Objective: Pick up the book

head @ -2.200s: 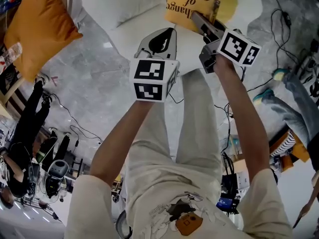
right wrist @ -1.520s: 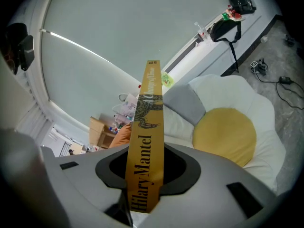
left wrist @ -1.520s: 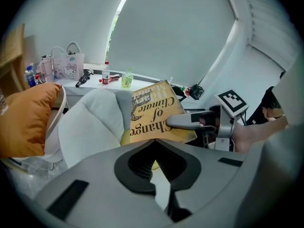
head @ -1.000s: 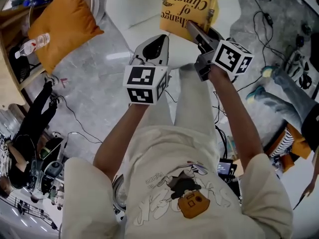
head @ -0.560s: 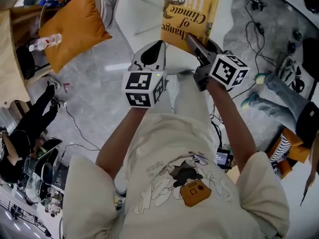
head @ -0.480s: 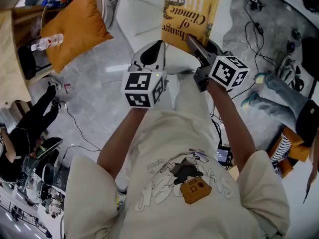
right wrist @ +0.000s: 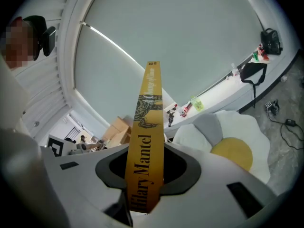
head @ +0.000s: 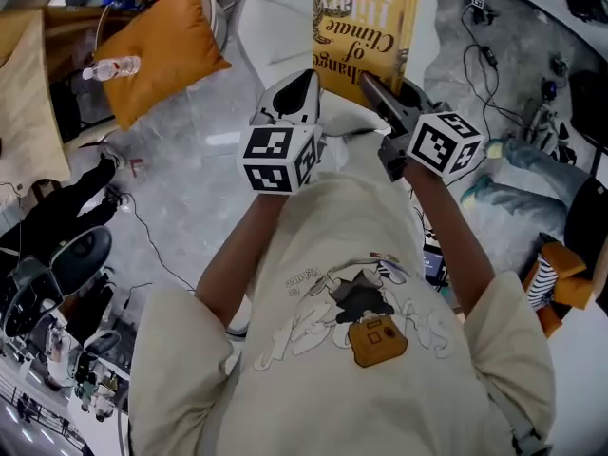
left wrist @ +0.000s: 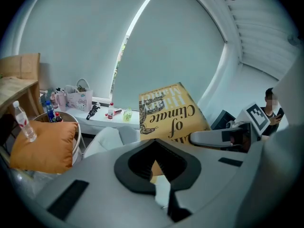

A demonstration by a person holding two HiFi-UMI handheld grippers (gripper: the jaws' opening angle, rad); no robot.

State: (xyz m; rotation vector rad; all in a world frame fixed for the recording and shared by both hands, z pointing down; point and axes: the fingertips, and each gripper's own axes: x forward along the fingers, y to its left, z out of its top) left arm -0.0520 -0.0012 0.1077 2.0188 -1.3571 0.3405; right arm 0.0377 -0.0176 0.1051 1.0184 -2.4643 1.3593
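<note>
In the head view, the book [head: 366, 17] is in the air before the person, above a white seat [head: 271, 12], with its yellow cover turned up to the camera. The right gripper [head: 380, 95] clamps its lower edge, probably because the low grip near the spine lets the book stand without swinging. The left gripper [head: 296, 88] hangs just beside the book and, I judge, carries nothing of it.

In the left gripper view, the jaws meet at their tips with nothing between them. The cover shows only beyond them, so this hand seems ready as a support.

In the right gripper view, the spine runs up between the two jaws, which press on both covers. They stand partly apart because the thickness of the book fills them. An egg-shaped cushion [right wrist: 232, 146] lies well behind.
</note>
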